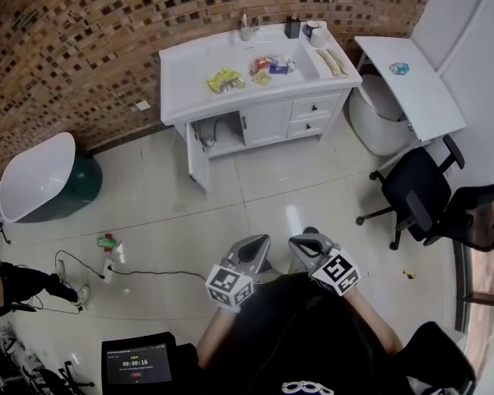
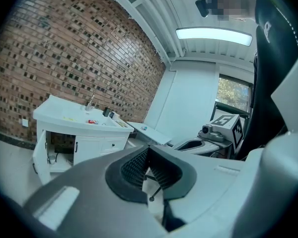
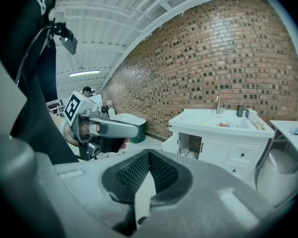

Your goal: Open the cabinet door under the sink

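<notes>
The white sink cabinet (image 1: 255, 97) stands against the brick wall, far from me. Its left door (image 1: 198, 156) is swung open, showing pipes inside; the door beside it (image 1: 266, 123) is closed. I hold both grippers close to my body, well short of the cabinet. My left gripper (image 1: 260, 242) and my right gripper (image 1: 300, 240) are both shut with nothing between the jaws. The left gripper view shows the cabinet (image 2: 77, 130) with its open door (image 2: 38, 153) beyond the touching jaw tips (image 2: 148, 149). The right gripper view shows the same cabinet (image 3: 223, 133) past the closed tips (image 3: 149, 153).
A toilet (image 1: 380, 115) and a white table (image 1: 412, 85) stand right of the cabinet, with black office chairs (image 1: 420, 192) nearer. A white and green tub (image 1: 41, 179) sits at the left. A cable (image 1: 115, 270) lies on the tiled floor, and a screen (image 1: 137, 359) shows at the bottom.
</notes>
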